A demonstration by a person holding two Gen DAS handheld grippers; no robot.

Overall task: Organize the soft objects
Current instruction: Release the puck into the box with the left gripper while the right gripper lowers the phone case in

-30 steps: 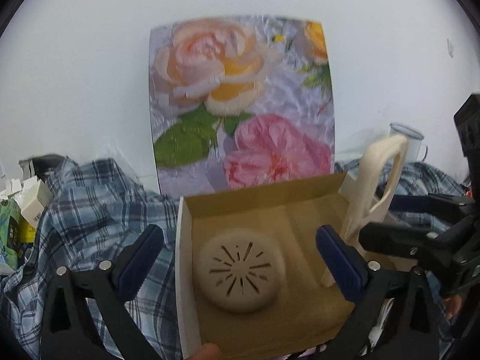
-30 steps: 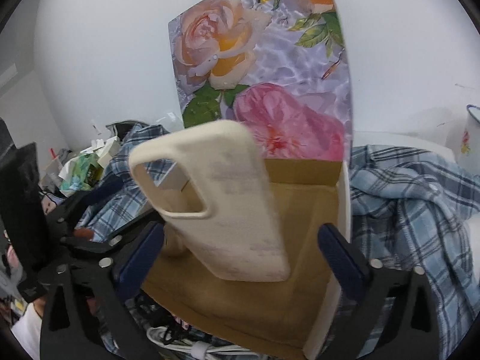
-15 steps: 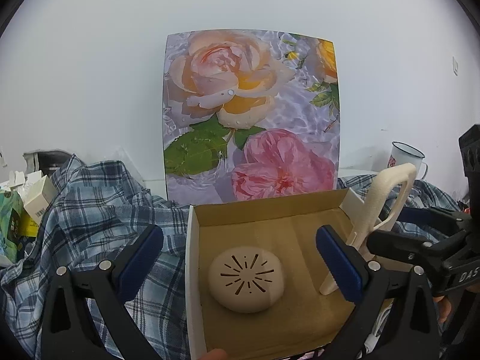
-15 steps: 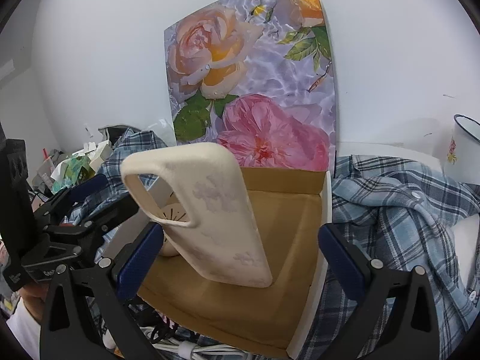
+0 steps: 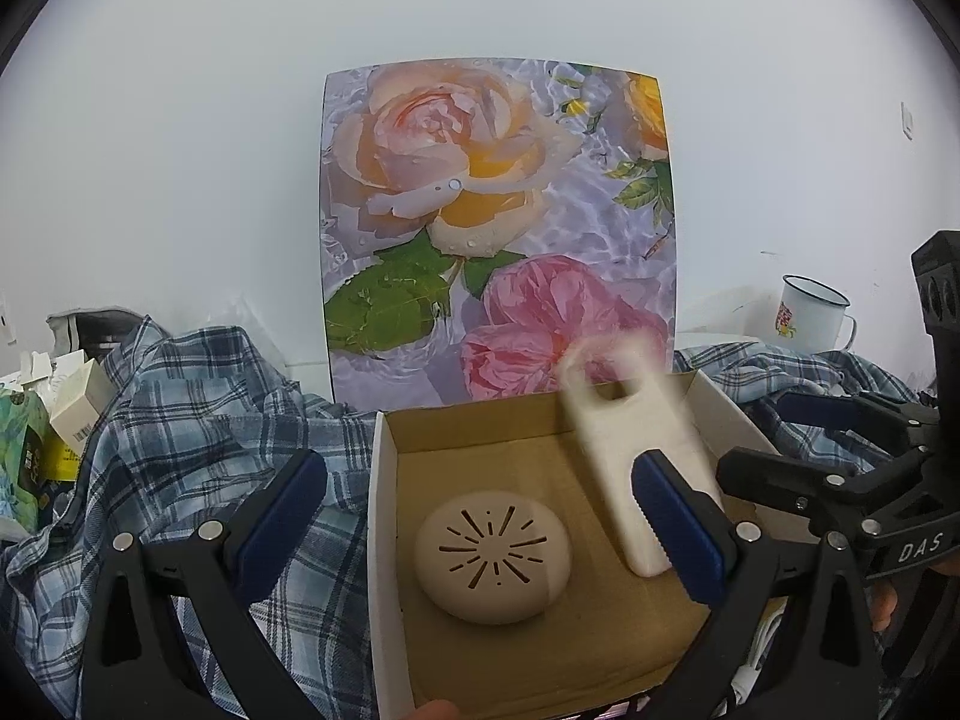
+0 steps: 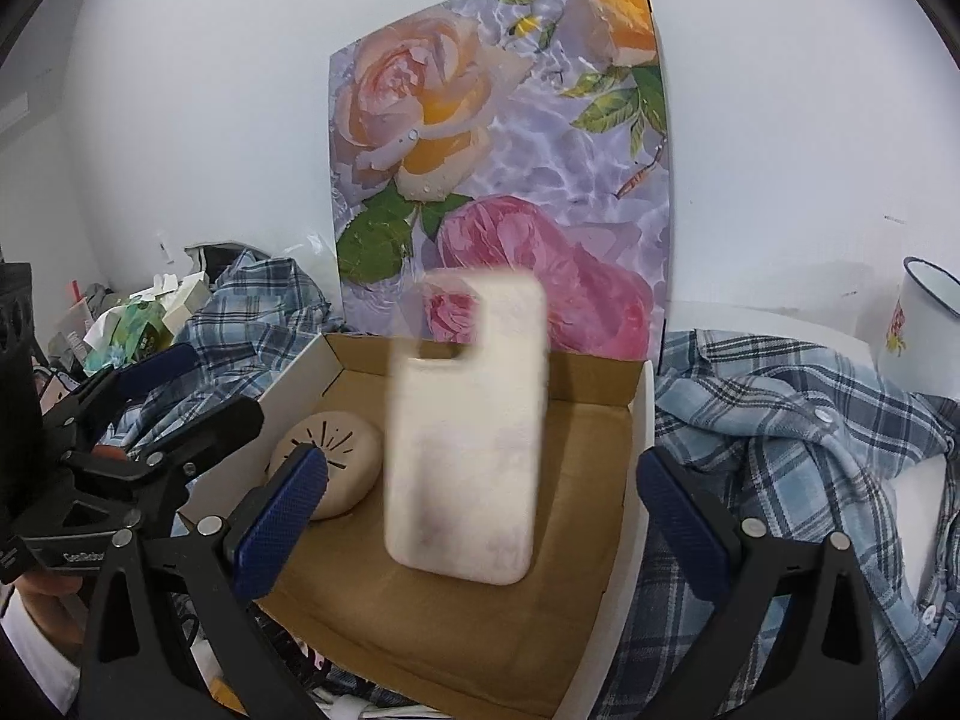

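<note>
Cream phone case (image 6: 468, 438) blurred, upright inside the cardboard box (image 6: 639, 420), toward its R wall, touching neither pad. R gripper (image 6: 480, 516) jaws wide apart, nothing between them. L gripper (image 5: 480, 516) also spread, empty, over box's L wall. Round beige vented pad (image 5: 492, 558) lies flat on box floor nr L wall. Plaid shirt (image 5: 180, 420) bunched either side of box

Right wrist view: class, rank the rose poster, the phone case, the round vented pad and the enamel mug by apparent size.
1. rose poster
2. phone case, blurred and near the camera
3. round vented pad and enamel mug: unsure, one is partly hidden, the other cropped.
</note>
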